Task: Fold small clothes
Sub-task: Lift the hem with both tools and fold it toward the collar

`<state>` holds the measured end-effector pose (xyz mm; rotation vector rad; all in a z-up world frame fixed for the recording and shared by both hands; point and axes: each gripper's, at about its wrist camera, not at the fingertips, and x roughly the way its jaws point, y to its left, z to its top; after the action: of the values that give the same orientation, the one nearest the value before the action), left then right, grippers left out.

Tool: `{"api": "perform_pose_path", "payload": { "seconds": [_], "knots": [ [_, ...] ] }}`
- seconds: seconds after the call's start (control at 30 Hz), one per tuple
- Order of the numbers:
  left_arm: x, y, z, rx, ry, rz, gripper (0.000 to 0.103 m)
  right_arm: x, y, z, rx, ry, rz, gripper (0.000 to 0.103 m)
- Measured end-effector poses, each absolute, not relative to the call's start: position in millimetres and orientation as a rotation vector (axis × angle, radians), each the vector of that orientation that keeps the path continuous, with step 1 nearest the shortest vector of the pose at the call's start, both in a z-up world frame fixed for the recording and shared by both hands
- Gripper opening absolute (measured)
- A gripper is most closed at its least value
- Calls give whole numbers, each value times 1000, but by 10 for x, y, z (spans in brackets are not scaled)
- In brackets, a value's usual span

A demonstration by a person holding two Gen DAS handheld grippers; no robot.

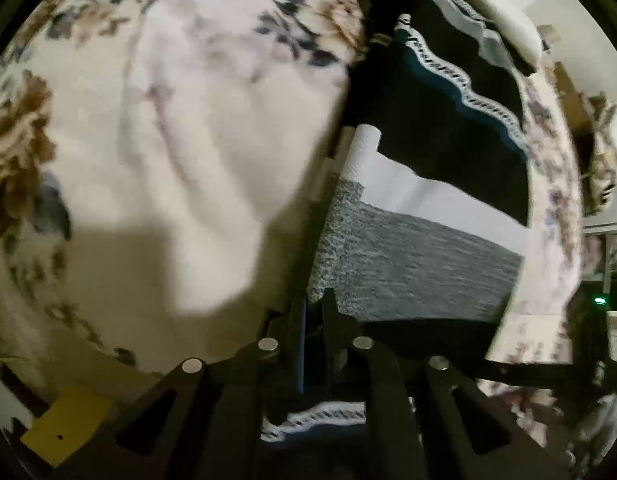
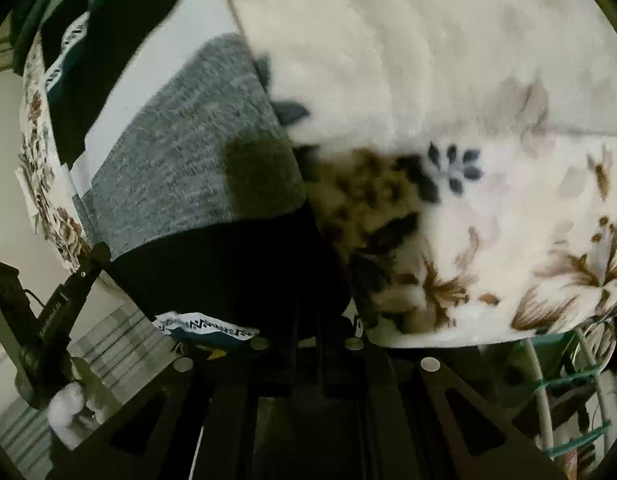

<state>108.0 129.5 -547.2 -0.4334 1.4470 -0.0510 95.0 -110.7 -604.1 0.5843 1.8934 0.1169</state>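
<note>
Grey, white and black banded knit garment (image 1: 420, 256) with a white patterned trim lies spread on a cream floral fleece blanket (image 1: 168, 140) in the left wrist view; the left gripper (image 1: 314, 312) points steeply down at its near corner, black fingers (image 1: 332, 312) drawn together on the fabric edge. In the right wrist view, the same garment (image 2: 180, 168) lies left of the blanket (image 2: 488, 200), and the right gripper (image 2: 308, 320) has its fingers closed on the black hem.
</note>
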Motion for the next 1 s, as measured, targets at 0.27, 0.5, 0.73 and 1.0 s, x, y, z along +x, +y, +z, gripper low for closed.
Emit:
{"api": "perform_pose_path", "payload": {
  "seconds": [0.27, 0.5, 0.73, 1.0],
  "knots": [
    [792, 1465, -5654, -540, 1475, -78, 57, 792, -1288, -6094, 735, 1858, 161, 54],
    [742, 1190, -5845, -400, 1480, -110, 55, 743, -1180, -6264, 727, 1853, 197, 56],
    [649, 1126, -5791, -462, 1442, -130, 9, 699, -1061, -6242, 727, 1824, 207, 11],
    [711, 1343, -5903, -596, 1488, -195, 54, 811, -1144, -6273, 756, 1848, 237, 31]
  ]
}}
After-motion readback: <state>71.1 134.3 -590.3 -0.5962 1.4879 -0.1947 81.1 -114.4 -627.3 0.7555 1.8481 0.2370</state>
